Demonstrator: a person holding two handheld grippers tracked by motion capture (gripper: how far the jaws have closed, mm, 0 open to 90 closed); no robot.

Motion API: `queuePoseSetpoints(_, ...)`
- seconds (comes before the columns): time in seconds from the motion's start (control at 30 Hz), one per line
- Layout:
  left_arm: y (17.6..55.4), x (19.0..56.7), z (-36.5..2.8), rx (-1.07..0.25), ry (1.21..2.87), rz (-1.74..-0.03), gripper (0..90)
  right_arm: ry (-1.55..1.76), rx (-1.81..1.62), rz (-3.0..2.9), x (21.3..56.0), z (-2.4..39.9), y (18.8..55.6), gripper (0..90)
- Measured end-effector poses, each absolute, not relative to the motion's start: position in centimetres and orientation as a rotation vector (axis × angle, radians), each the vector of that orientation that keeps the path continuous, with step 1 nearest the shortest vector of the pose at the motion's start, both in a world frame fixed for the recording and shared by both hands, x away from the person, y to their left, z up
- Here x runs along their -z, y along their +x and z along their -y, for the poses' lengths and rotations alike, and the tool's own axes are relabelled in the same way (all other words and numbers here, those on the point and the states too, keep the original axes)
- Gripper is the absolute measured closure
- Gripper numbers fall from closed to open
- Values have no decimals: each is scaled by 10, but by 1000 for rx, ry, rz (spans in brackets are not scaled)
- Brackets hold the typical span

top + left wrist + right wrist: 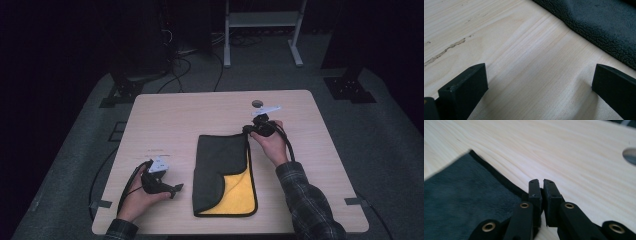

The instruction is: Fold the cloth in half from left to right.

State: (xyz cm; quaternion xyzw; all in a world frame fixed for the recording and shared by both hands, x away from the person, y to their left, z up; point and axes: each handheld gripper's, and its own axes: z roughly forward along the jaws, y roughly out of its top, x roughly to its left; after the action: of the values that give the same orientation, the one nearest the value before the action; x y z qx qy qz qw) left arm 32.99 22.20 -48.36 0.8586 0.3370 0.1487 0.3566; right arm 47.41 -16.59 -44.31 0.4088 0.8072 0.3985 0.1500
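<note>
Jaws of the right gripper (541, 182) are standing closed together at the far right corner of the cloth (225, 175). In the right gripper view the dark edge of the cloth is running under the left jaw, but the spot itself is hidden by the jaws, so I cannot tell if some fabric is pinched between them or if they are only resting beside the hem. In the high view the right gripper (248, 129) is sitting just at that corner, and the right hand (272, 142) is holding it from the right side.

Jaws of the left gripper (537, 82) are standing wide apart, with only bare wood between them. In the high view the left gripper (175, 189) is lying low over the tabletop (165, 120), just beside the left edge of the cloth but not touching it, and the left hand (142, 195) is gripping it near the front edge.

On the middle of the tabletop the cloth is lying flat, folded, a little nearer to the person. Its upper side is dark grey. At the near right part one layer is turned back, and the yellow inner side is showing there. In the left gripper view the dark, fuzzy cloth (599, 25) is filling the upper right corner. A small round hole (257, 103) is showing in the tabletop beyond the right gripper.
</note>
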Motion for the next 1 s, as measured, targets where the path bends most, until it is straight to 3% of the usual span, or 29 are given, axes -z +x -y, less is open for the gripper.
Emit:
queuePoseSetpoints(0.3,330,484,-222,-385,2217,-870,0,1215,-1080,-2324,466,165,485,828)
queuePoseSetpoints(0.47,330,484,-222,-384,2218,-870,0,1230,-1120,-2264,458,175,484,660)
queuePoseSetpoints(0.57,330,484,-222,-385,2217,-870,0,1205,-1149,-2252,448,185,479,628)
queuePoseSetpoints(1.0,330,483,-222,-386,2218,-871,0,1117,-1266,-2285,428,194,444,593)
